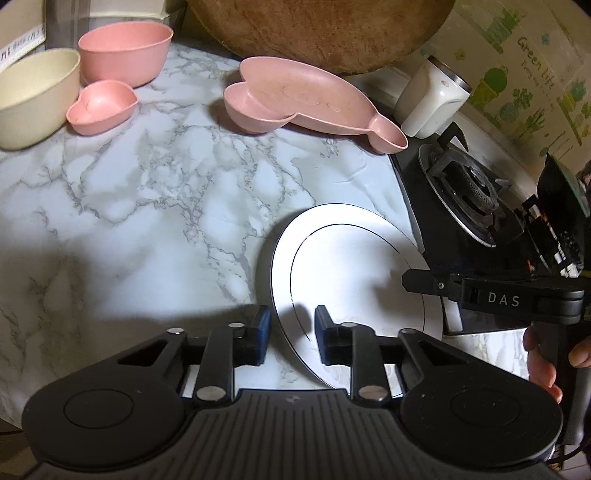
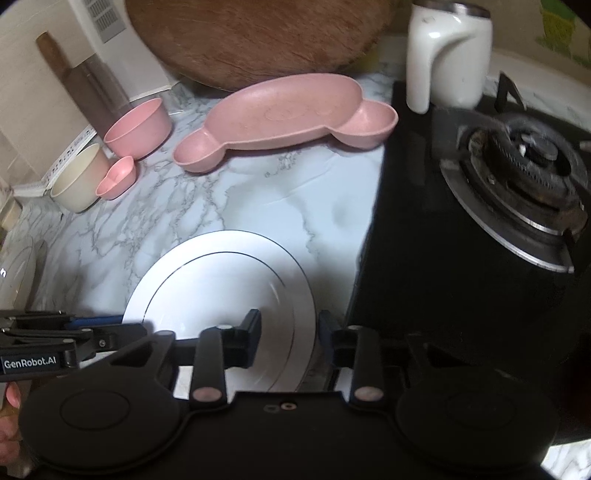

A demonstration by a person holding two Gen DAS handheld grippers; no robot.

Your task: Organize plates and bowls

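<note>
The left tongs [image 1: 291,332] stand part open, their blue-padded fingers straddling the near left rim of a round white ceramic plate with thin dark rings [image 1: 354,266]; there is a gap on either side of the rim, so nothing is held. The right tongs [image 2: 290,334] are likewise part open, one finger over the plate's well and the other just outside its right rim, again gripping nothing. In the left wrist view the right tongs [image 1: 424,282] reach in from the right over the plate's far edge.

The plate lies flat on the grey-veined white marble worktop [image 1: 147,192], close beside the black glass gas hob [image 2: 443,295].

From left to right along the back of the worktop: a cream round plastic bowl [image 1: 33,96], a small pink heart-shaped dish [image 1: 101,107] just in front of it and touching or nearly so, and a larger pink round bowl [image 1: 125,51] behind. Well apart to the right sits a long pink divided plastic tray with rounded end compartments [image 1: 314,101]. Behind it leans a large round brown wooden board [image 1: 321,33]. Right again, a white insulated mug with a steel rim [image 2: 447,55] stands on the hob's back corner, and a black burner with a steel ring [image 2: 524,184] lies beyond it.
</note>
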